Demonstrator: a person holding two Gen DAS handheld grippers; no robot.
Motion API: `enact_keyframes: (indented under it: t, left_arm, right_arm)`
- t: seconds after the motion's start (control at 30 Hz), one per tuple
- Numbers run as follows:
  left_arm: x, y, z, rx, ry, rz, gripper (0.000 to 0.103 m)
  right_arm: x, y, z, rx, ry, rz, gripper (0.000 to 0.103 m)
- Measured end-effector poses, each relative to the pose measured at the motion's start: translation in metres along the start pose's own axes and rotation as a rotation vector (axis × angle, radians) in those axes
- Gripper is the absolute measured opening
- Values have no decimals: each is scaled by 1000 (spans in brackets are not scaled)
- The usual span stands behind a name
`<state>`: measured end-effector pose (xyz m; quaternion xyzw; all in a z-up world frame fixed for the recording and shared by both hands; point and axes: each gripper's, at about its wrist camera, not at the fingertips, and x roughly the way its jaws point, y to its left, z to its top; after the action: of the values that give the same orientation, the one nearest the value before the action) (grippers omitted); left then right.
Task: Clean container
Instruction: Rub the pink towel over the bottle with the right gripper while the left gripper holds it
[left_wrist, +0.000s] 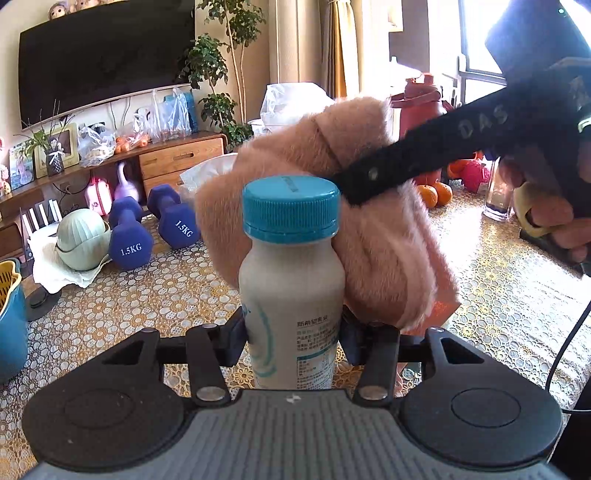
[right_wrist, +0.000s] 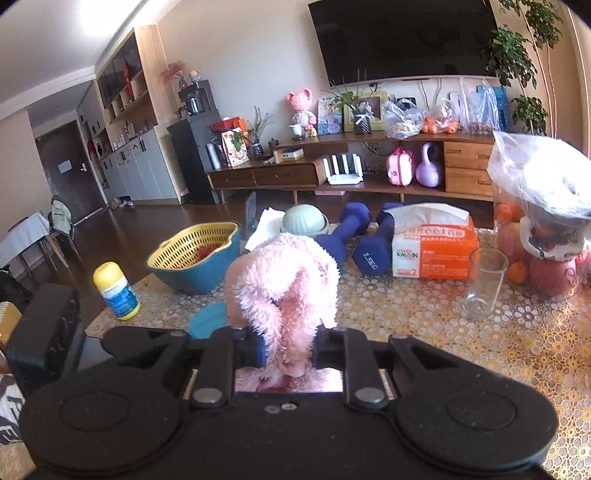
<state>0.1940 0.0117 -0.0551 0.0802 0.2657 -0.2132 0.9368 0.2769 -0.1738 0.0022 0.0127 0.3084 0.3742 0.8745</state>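
In the left wrist view a white bottle (left_wrist: 291, 291) with a blue screw cap (left_wrist: 291, 206) stands upright, and my left gripper (left_wrist: 293, 332) is shut on its lower body. A fluffy pink cloth (left_wrist: 388, 258) presses against the bottle's right and back side. One black finger (left_wrist: 388, 173) of the right gripper crosses the cloth from the upper right. In the right wrist view my right gripper (right_wrist: 288, 350) is shut on the same pink cloth (right_wrist: 284, 280). The blue cap (right_wrist: 208, 321) peeks out at the cloth's lower left; the bottle body is hidden.
The table has a gold floral cover (left_wrist: 147, 295). On it are two blue dumbbells (right_wrist: 354, 236), an orange tissue box (right_wrist: 432, 251), an empty glass (right_wrist: 484, 284), a blue basin with a yellow strainer (right_wrist: 195, 254), a yellow-capped bottle (right_wrist: 114, 291), and bagged fruit (right_wrist: 539, 229). A person's hand (left_wrist: 554, 218) holds the right gripper.
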Motion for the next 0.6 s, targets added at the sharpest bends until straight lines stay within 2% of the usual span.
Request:
enact_keyframes:
  t: [0.17, 0.33, 0.4, 0.6]
  left_arm:
    - [-1, -1, -1, 17, 1, -4, 50]
    - [-1, 1, -1, 10, 5, -4, 50]
    - [-1, 2, -1, 1, 9, 1, 50]
    - [-16, 0, 1, -48, 38, 11, 50]
  right_arm:
    - [34, -6, -26, -3, 125, -1, 20]
    - [50, -30, -47, 130, 190, 73, 20]
    - [55, -33, -54, 138, 230, 91, 20]
    - [53, -2, -74, -27, 304, 69, 20]
